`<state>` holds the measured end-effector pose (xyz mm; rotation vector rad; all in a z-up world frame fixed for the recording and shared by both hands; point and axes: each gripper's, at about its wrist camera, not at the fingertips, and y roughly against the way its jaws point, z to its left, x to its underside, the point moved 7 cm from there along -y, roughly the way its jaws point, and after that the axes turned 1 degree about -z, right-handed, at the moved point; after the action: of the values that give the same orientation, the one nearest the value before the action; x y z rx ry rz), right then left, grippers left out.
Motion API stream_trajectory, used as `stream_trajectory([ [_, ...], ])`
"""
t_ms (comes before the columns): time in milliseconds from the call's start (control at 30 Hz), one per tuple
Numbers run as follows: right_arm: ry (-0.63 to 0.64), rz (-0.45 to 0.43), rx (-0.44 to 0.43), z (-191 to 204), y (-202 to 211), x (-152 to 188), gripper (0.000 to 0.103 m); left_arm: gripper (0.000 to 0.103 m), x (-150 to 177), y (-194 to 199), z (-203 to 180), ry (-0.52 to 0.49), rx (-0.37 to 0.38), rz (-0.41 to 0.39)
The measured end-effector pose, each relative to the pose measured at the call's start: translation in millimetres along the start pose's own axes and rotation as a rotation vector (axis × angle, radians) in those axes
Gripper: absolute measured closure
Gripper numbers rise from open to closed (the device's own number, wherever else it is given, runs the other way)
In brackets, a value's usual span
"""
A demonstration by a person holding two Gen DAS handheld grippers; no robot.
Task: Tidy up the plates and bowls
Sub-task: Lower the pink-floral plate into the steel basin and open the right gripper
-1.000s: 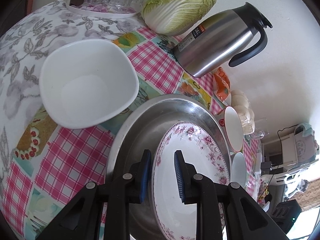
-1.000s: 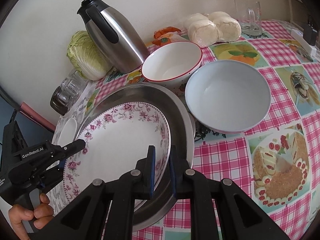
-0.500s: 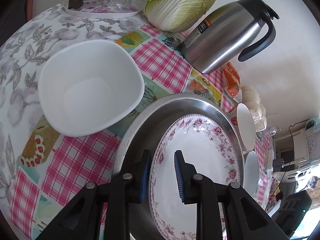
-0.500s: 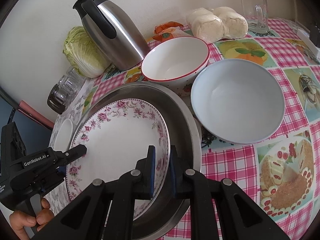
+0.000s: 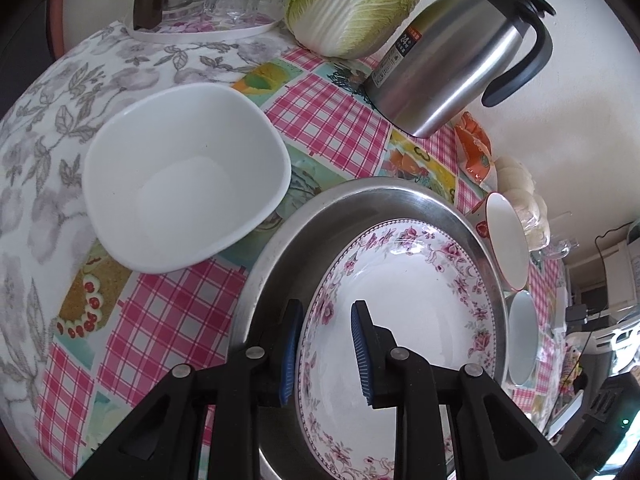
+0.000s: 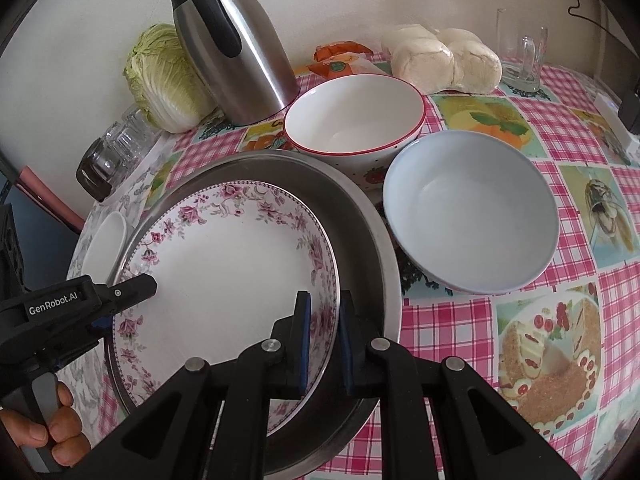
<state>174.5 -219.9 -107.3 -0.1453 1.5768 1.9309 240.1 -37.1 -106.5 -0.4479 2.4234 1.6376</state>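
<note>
Left gripper (image 5: 326, 342): black fingers with blue pads (image 5: 289, 350), jaws parted, one pad either side of floral plate (image 5: 400, 320) rim, gap visible, not clamped. Seen from right wrist camera, bare hand (image 6: 44, 432) grips its handle low at frame's left edge. Right gripper (image 6: 324, 340): jaws nearly together, blue pads (image 6: 305, 340) pinching plate rim at opposite edge.
</note>
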Motion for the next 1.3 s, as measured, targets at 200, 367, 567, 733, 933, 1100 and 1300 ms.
stream_trajectory([
  [200, 0.038, -0.009, 0.034, 1, 0, 1, 0.088, 0.075, 2, -2, -3, -0.053, -0.054, -0.004],
  [367, 0.059, -0.009, 0.061, 2, -1, 2, 0.088, 0.074, 3, -3, -5, -0.075, -0.077, -0.003],
  [567, 0.002, -0.009, 0.016, -3, 4, -1, 0.088, 0.074, 4, -4, -6, -0.076, -0.081, 0.006],
  [733, 0.01, -0.035, 0.024, -5, 12, -6, 0.088, 0.071, 7, -5, -7, -0.075, -0.096, 0.011],
  [933, 0.004, -0.051, 0.006, -6, 21, -8, 0.088, 0.069, 8, -1, -6, -0.07, -0.131, 0.006],
  [1100, 0.016, -0.076, -0.002, -5, 35, -11, 0.088, 0.063, 8, 9, -9, -0.077, -0.156, -0.011],
  [1300, 0.027, -0.103, 0.001, -7, 51, -13, 0.088, 0.041, 7, 23, -25, -0.111, -0.199, -0.054],
])
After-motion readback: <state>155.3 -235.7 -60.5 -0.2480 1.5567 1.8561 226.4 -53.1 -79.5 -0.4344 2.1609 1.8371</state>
